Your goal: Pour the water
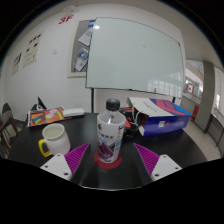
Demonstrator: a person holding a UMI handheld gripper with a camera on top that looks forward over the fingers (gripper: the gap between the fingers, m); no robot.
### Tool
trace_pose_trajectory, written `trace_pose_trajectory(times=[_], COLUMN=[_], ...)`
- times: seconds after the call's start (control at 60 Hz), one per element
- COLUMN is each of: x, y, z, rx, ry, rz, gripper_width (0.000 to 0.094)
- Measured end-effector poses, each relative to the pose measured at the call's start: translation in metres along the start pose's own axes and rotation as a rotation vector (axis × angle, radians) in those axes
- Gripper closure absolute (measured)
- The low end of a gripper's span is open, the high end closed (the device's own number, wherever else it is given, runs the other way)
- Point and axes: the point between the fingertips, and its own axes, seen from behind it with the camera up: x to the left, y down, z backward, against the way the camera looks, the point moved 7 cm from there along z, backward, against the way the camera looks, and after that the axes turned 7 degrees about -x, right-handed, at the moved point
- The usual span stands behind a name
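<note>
A clear plastic bottle (111, 128) with a black cap and a printed label stands upright on a red round coaster (98, 158) on the dark table (75, 145). A white mug (55, 140) with a yellow handle stands to the left of the bottle. My gripper (114, 152) is open. Its two fingers, with magenta pads (84, 156), lie low on either side of the bottle's base. The bottle stands between the fingertips with a gap at each side.
An open colourful box (160, 115) and papers lie beyond the bottle to the right. A colourful flat packet (46, 116) lies at the far left of the table. A whiteboard (135, 55) hangs on the wall behind. A chair (8, 125) stands at the left.
</note>
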Motion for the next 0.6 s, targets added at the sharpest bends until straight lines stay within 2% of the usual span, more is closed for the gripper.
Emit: trace_pose_trajectory(times=[0.35, 0.6], x=[0.025, 0.036], y=[-0.036, -0.041], z=[0.202, 0.293], rx=[-0.029, -0.050], ry=[0.051, 0.065], rz=[-0.010, -0.011], gripper_width=[0.0093, 0.0093])
